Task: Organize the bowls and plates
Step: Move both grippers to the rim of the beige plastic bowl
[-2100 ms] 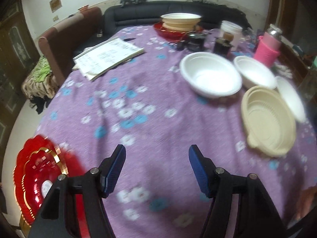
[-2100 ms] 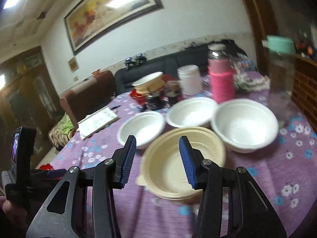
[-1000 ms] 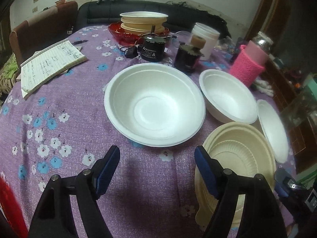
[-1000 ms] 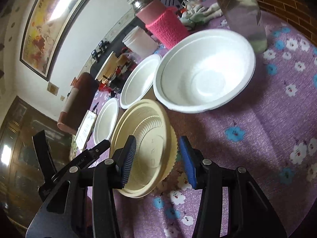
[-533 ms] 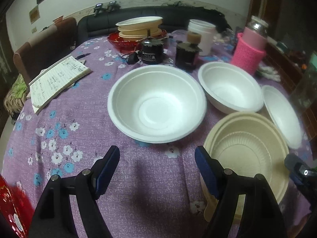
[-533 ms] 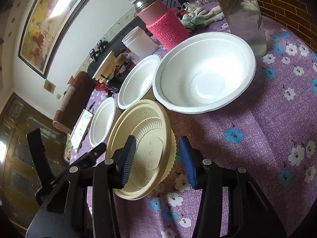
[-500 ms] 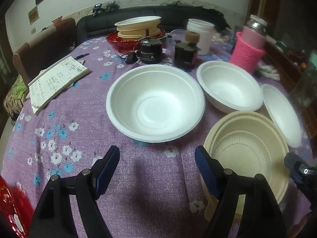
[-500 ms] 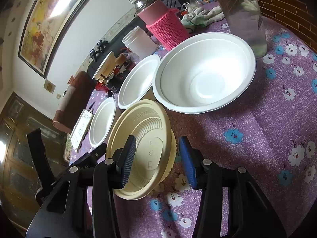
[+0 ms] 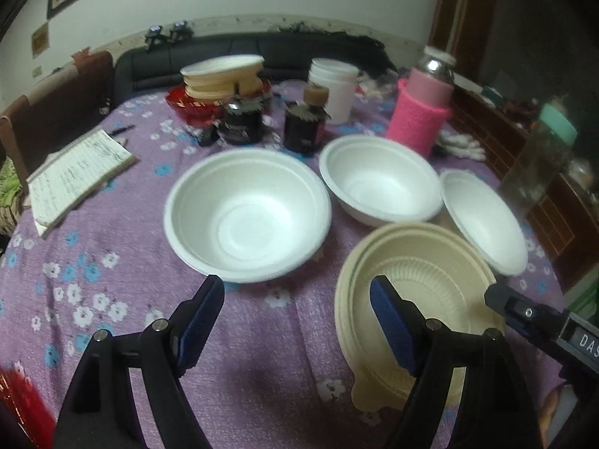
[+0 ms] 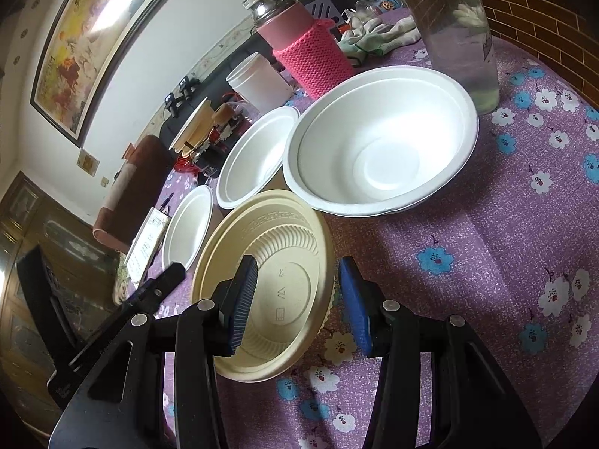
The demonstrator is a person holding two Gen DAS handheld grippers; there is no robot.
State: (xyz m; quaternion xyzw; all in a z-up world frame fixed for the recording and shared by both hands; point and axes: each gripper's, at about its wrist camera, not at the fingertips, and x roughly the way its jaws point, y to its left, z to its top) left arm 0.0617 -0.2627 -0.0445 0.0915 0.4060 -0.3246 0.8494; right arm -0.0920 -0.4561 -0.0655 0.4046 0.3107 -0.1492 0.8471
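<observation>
The right gripper [image 10: 295, 301] straddles the rim of the cream bowl [image 10: 277, 292] at lower centre, jaws half open and not pressing, probably to lift it for stacking. The left gripper [image 9: 295, 321] hovers wide open and empty before the white bowl [image 9: 247, 220].

Two seconds ago your left gripper [image 9: 295, 321] hung over bare purple cloth with a red plate at its left; you have since swung it right, and now the nearest white bowl [image 9: 247, 220] lies just beyond its open jaws. Your right gripper [image 10: 295, 299] has tipped down and rolled: its view, once level across the table, now tilts, and its jaws straddle the right rim of the cream bowl [image 10: 269, 284], which earlier sat beyond them.
</observation>
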